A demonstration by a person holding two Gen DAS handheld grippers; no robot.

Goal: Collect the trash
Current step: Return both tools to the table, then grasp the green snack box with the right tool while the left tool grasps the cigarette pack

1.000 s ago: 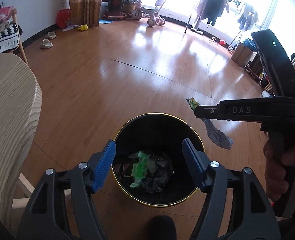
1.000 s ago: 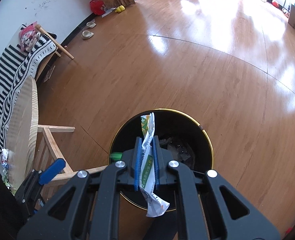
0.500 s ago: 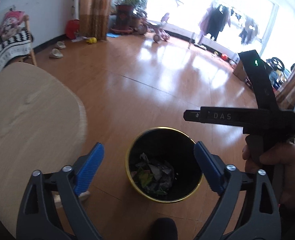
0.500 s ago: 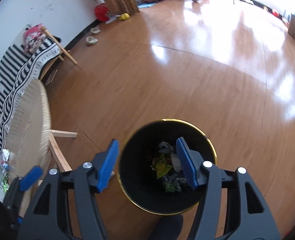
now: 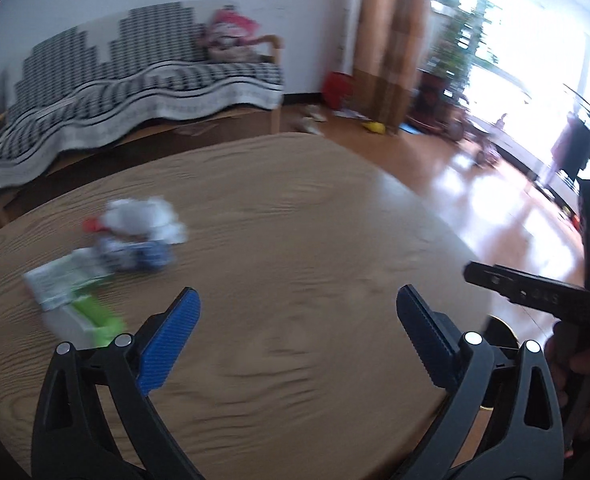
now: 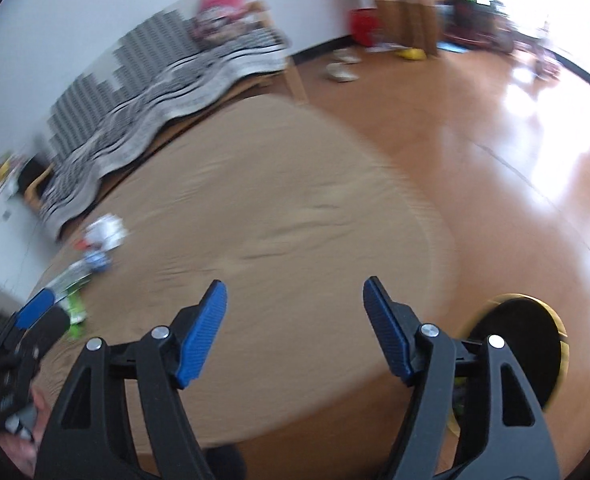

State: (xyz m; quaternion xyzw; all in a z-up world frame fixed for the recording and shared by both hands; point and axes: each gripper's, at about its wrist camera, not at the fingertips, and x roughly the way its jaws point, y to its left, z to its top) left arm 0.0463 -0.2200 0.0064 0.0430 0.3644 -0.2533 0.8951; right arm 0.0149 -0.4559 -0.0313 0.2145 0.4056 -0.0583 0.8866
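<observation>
A small pile of trash lies on the round wooden table (image 5: 315, 240): a crumpled white paper (image 5: 143, 216), a blue-white wrapper (image 5: 135, 256) and a green-white packet (image 5: 75, 292). The pile shows in the right wrist view too (image 6: 95, 248). My left gripper (image 5: 297, 336) is open and empty above the table, right of the pile. My right gripper (image 6: 295, 320) is open and empty over the table's near edge; it also shows in the left wrist view (image 5: 535, 292). The black bin with a gold rim (image 6: 523, 344) stands on the floor at the right, beside the table.
A sofa with a black-and-white striped cover (image 5: 115, 92) stands behind the table against the wall. Curtains (image 5: 391, 40), plants and a red item (image 5: 337, 88) are at the far right. The wooden floor (image 6: 515, 140) spreads to the right.
The right gripper opened and dropped its wrapper into the bin. Both grippers then swung up and left from the bin to the table; the view is blurred by motion.
</observation>
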